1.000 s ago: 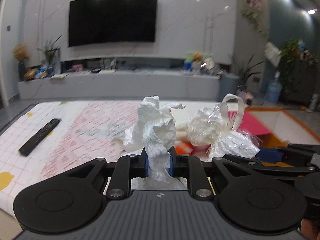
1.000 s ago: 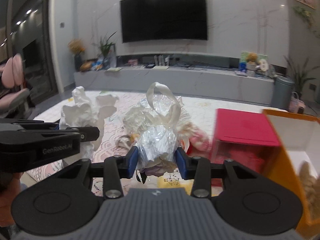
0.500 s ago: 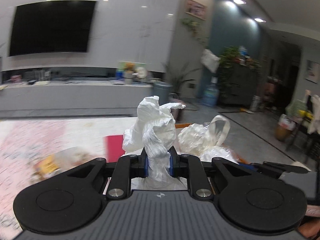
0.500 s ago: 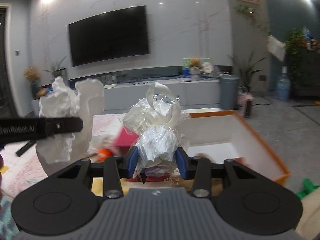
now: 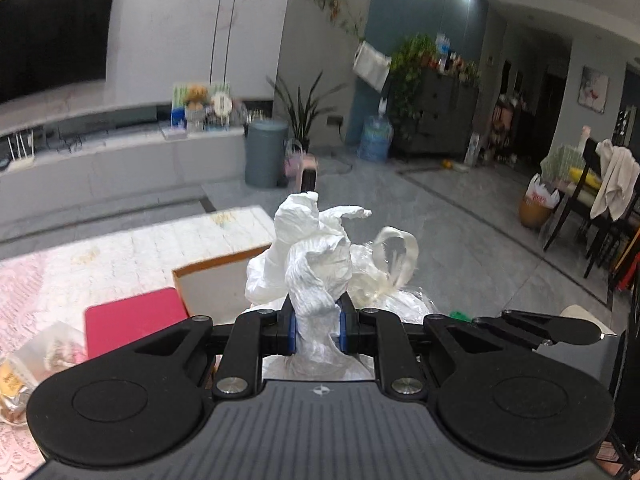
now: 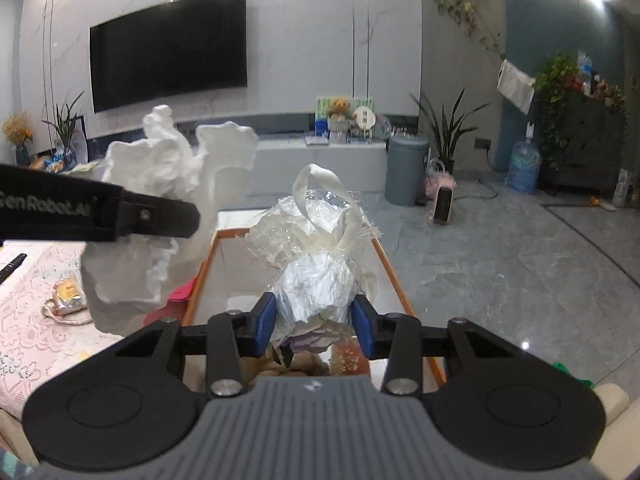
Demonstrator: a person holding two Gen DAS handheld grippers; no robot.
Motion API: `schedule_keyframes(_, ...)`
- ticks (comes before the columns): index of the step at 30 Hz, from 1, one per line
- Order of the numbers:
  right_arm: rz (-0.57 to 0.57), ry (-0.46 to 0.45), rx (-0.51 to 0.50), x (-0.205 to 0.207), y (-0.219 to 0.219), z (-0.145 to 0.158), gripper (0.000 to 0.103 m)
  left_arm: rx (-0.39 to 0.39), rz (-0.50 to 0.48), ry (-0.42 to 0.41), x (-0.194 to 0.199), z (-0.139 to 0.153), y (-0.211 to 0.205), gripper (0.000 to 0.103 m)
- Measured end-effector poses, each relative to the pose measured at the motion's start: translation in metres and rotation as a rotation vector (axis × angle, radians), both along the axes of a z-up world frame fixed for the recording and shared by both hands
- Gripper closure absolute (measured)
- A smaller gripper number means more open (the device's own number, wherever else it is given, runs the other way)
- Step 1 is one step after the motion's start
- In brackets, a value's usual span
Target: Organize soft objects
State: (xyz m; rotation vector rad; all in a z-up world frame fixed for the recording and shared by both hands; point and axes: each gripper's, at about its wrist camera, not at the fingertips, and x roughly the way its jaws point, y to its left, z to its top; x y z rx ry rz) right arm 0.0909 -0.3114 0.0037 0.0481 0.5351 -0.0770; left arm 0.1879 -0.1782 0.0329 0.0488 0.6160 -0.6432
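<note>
**Bundles carried above the orange-rimmed box**

Left gripper (image 5: 316, 330) is clamped on a crumpled white plastic bag (image 5: 310, 264), its blue pads pressing the narrow neck of the bag so the bulk stands up above the jaws. Right gripper (image 6: 314, 322) is closed around a clear plastic bag stuffed with white material and tied with a cream ribbon loop (image 6: 320, 264). Both bundles are held in the air, side by side and near each other, over the open orange-rimmed white box (image 6: 384, 264) that sits beside the pink lace-covered tabletop (image 6: 24, 332).

Judging by this, the carry is nearly finished: both soft bundles look ready to be lowered in and let go. Neither has been released yet. A small packet (image 6: 66, 296) lies on the tabletop near its box-side edge, beside a flat red lid (image 5: 134, 320), so more sorting may remain.
</note>
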Motion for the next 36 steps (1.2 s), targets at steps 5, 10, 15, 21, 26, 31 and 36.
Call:
schedule_keyframes(5, 0.028, 0.077, -0.025, 0.04, -0.015, -0.013, 0.062, 0.108, -0.007, 0.047, 0.024, -0.022, -0.021, 0.083)
schedule_keyframes(10, 0.068, 0.159, -0.026, 0.077, -0.027, -0.032, 0.062, 0.224, 0.001, 0.103, 0.051, -0.051, -0.04, 0.083)
schedule_keyframes(15, 0.099, 0.257, 0.004, 0.109, -0.039, -0.053, 0.061, 0.336, -0.027, 0.135, 0.064, -0.076, -0.046, 0.083)
schedule_keyframes(21, 0.11, 0.315, -0.064, 0.136, -0.036, -0.067, 0.059, 0.429, -0.037, 0.17, 0.077, -0.091, -0.056, 0.083)
schedule_keyframes(26, 0.148, 0.333, -0.16, 0.152, -0.031, -0.073, 0.057, 0.483, -0.059, 0.159, 0.079, -0.097, -0.06, 0.082)
schedule_keyframes(31, 0.158, 0.346, -0.255, 0.162, -0.026, -0.08, 0.057, 0.512, -0.066, 0.161, 0.08, -0.104, -0.06, 0.08)
schedule_keyframes(36, 0.212, 0.444, -0.254, 0.18, -0.032, -0.088, 0.055, 0.548, -0.115, 0.123, 0.075, -0.109, -0.061, 0.075)
